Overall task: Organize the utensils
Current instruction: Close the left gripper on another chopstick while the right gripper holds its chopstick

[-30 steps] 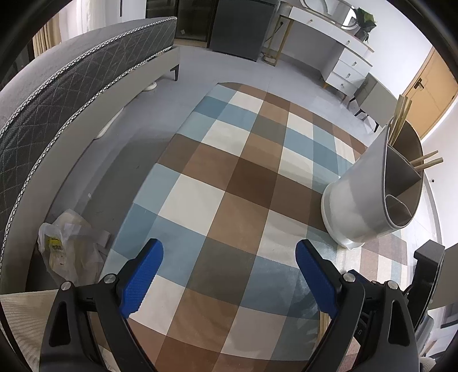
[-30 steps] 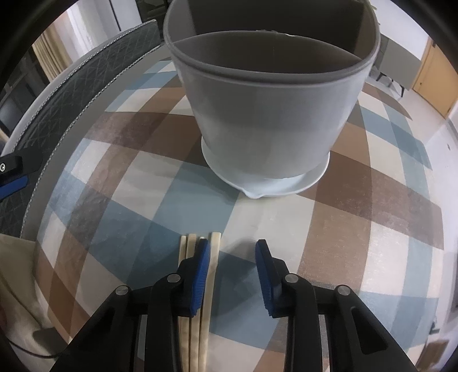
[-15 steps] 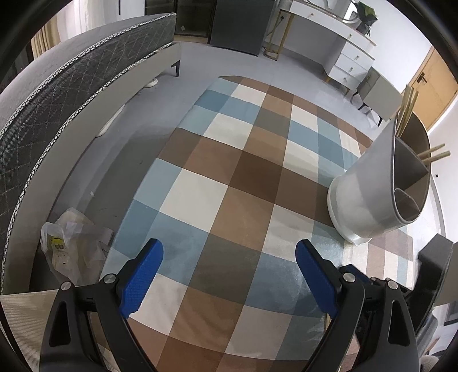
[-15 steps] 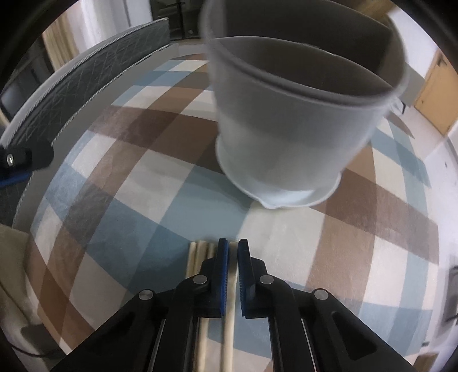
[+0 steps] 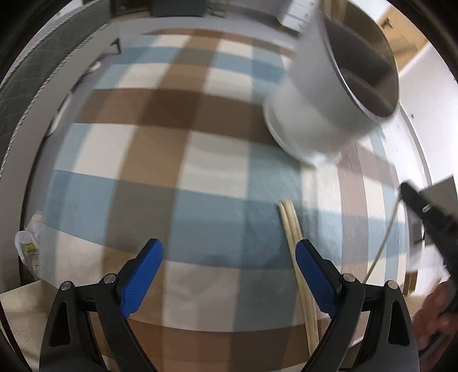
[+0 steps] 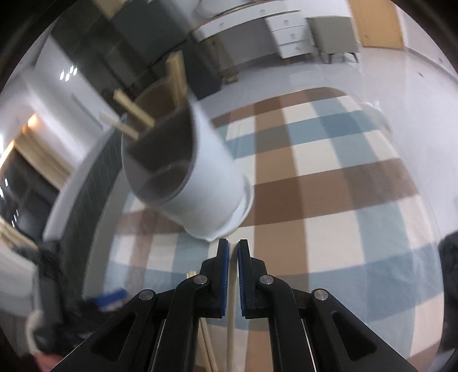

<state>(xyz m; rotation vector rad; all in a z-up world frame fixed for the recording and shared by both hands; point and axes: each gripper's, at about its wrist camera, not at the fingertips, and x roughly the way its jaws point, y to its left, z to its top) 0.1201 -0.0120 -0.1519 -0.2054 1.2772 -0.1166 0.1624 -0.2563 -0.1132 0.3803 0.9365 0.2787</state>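
Note:
A grey divided utensil holder (image 5: 315,108) stands on the checked cloth (image 5: 200,160), and several wooden chopsticks (image 6: 137,110) stick out of it. My right gripper (image 6: 232,251) is shut on one pale chopstick (image 6: 230,326), held off the cloth just in front of the holder (image 6: 206,177). Two more chopsticks (image 5: 294,229) lie on the cloth, close to the right pad of my left gripper (image 5: 229,266). That gripper stands open and empty above the cloth. In the left wrist view the right gripper (image 5: 420,206) shows at the right edge.
A grey quilted bed (image 5: 34,71) runs along the left side. A crumpled plastic bag (image 5: 28,243) lies below the cloth's left edge. A white dresser (image 6: 289,34) and a wooden door (image 6: 375,23) stand far behind. A hand (image 5: 435,314) shows at lower right.
My right gripper shut on one chopstick, lifted it off the cloth and rolled. My left gripper swung right and lower, bringing the loose chopsticks and the holder closer.

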